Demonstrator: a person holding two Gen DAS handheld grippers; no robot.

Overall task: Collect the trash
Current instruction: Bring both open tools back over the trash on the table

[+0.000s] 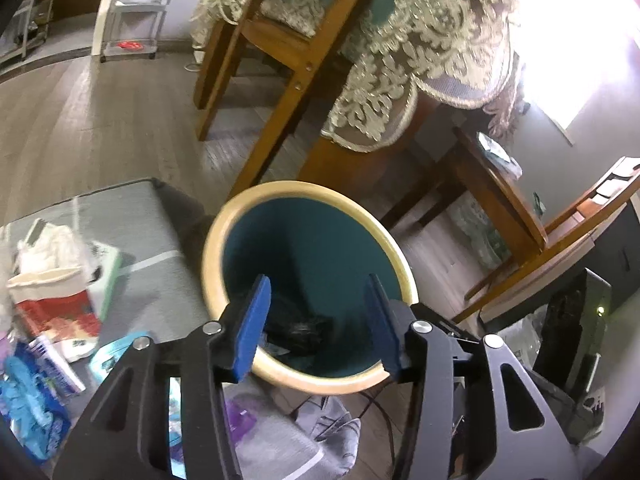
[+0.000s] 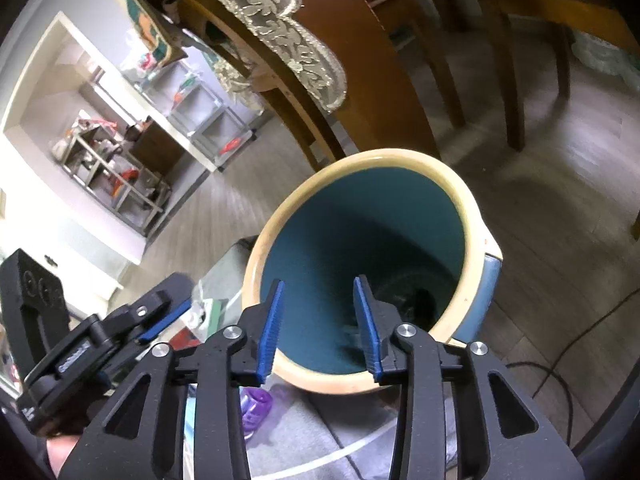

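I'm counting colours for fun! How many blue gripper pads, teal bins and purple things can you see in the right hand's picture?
Blue pads: 3, two on the right gripper and one on the left gripper beside it.
Teal bin with a cream rim: 1.
Purple thing on the grey mat: 1.
Total: 5.

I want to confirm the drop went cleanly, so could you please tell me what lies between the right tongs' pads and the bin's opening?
Nothing: in the right wrist view the right tongs stand open and empty over the teal bin, with only its inner wall and dark trash at the bottom beyond.
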